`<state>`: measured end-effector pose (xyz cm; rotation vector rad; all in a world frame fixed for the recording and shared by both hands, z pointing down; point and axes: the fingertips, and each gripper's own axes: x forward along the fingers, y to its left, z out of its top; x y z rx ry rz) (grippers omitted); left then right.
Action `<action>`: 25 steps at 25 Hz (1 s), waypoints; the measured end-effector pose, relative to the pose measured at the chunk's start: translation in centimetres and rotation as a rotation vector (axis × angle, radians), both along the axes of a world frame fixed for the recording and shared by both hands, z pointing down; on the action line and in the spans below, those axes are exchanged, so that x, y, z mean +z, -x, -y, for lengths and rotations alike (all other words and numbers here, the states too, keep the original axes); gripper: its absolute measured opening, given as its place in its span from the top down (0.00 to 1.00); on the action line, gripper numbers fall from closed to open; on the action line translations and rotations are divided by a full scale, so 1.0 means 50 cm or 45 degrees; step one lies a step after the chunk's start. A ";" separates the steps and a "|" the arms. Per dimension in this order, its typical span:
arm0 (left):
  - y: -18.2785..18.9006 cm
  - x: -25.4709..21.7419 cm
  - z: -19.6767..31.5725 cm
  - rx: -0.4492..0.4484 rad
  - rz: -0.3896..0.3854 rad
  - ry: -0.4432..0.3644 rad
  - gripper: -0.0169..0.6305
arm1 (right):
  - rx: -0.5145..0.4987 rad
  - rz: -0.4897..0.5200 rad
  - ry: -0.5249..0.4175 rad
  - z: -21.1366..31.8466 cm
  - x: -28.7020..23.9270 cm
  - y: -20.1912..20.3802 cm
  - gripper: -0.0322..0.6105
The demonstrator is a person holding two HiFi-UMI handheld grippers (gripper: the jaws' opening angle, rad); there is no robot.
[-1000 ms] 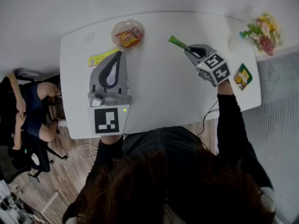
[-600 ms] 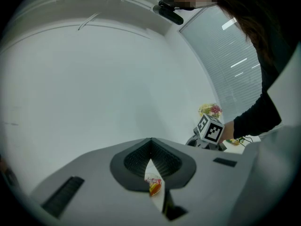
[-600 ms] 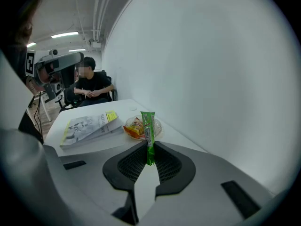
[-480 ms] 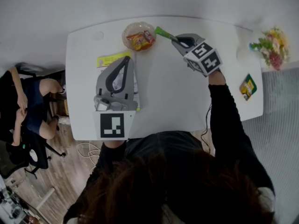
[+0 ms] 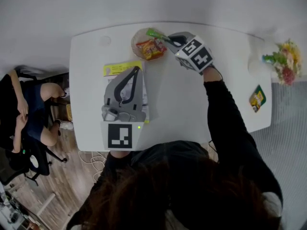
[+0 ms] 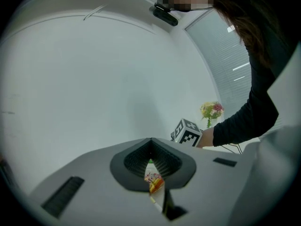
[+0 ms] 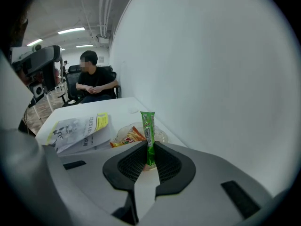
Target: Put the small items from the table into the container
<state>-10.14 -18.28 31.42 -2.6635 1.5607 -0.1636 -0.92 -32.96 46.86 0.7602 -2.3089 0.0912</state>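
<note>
A clear bowl [image 5: 134,43] at the table's far edge holds a red-and-orange snack packet [image 5: 149,48]. My right gripper [image 5: 165,38] is shut on a long green packet [image 5: 154,33], which hangs over the bowl's right rim. In the right gripper view the green packet [image 7: 148,133] stands upright between the pads, with the bowl [image 7: 162,135] just beyond. My left gripper [image 5: 137,71] hovers shut over a yellow-and-white booklet [image 5: 117,69] and holds nothing. Through the slit between its jaws the left gripper [image 6: 151,147] view shows the snack packet [image 6: 154,181].
A second green snack packet [image 5: 257,98] lies near the table's right edge, by a bunch of flowers [image 5: 284,61]. A person sits on a chair [image 5: 29,109] left of the table. The wall stands right behind the bowl.
My right gripper has carried the green packet leftward to the bowl. The left gripper has shifted over the booklet.
</note>
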 end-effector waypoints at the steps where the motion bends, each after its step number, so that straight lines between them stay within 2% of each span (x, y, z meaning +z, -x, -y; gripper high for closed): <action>1: 0.002 0.004 0.005 0.004 0.007 0.000 0.97 | -0.003 -0.007 0.012 0.007 0.009 0.007 0.86; 10: 0.023 0.047 0.042 -0.008 -0.001 0.065 0.97 | -0.004 -0.075 0.067 0.077 0.086 0.034 0.86; 17: 0.026 0.058 0.053 -0.013 -0.006 0.073 0.97 | -0.065 -0.173 0.111 0.080 0.124 0.045 0.85; 25: 0.028 0.054 0.051 -0.029 -0.003 0.076 0.97 | -0.047 -0.121 0.100 0.073 0.120 0.043 0.84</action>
